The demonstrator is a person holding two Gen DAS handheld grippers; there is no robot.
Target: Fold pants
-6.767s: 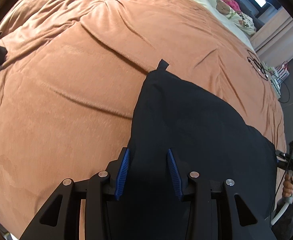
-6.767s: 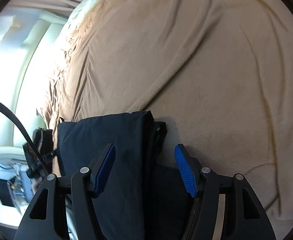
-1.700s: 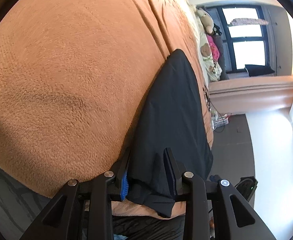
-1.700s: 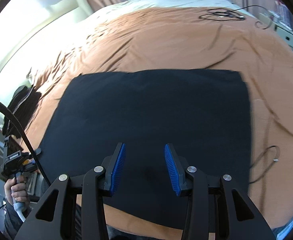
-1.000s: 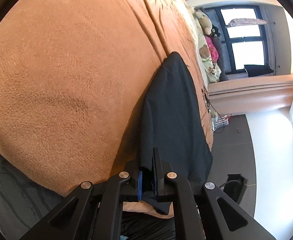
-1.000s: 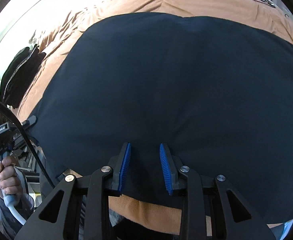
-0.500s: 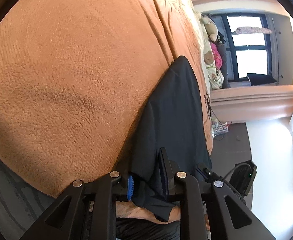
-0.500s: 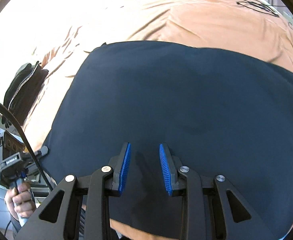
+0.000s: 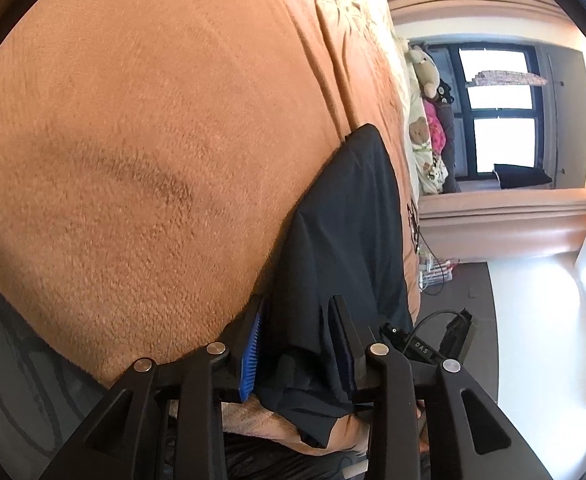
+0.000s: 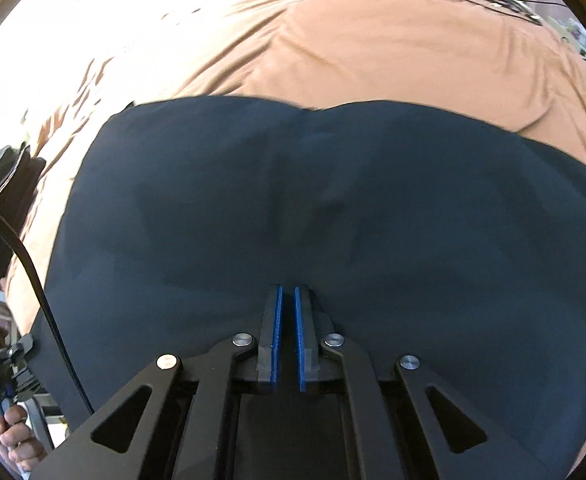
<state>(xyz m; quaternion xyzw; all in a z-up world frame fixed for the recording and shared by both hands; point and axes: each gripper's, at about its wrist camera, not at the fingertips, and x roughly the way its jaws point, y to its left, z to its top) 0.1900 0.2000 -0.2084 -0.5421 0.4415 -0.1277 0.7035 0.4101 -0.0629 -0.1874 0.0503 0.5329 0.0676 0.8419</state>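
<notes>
Dark navy pants (image 10: 293,200) lie folded flat on an orange-brown blanket (image 10: 373,40) that covers the bed. My right gripper (image 10: 287,289) is shut, its blue pads almost touching. Its tips rest on the middle of the pants near the front edge, and no cloth shows between them. In the left wrist view the pants (image 9: 345,220) run away from me along the bed's edge. My left gripper (image 9: 297,302) straddles their near corner. Its jaws are opening, and the cloth hangs loose between the fingers (image 9: 253,352) with a gap beside it.
The blanket (image 9: 153,140) drops off at the bed's near edge to dark floor. Plush toys (image 9: 425,76) sit by the window at the bed's far end. A black cable (image 10: 493,0) lies on the blanket, and a black bundle (image 10: 9,200) sits at its left edge. A hand (image 10: 13,436) holds the left gripper's handle.
The left jaws were shut on the pants' corner and now stand apart around it. The right jaws have closed and the right gripper has drawn back across the pants.
</notes>
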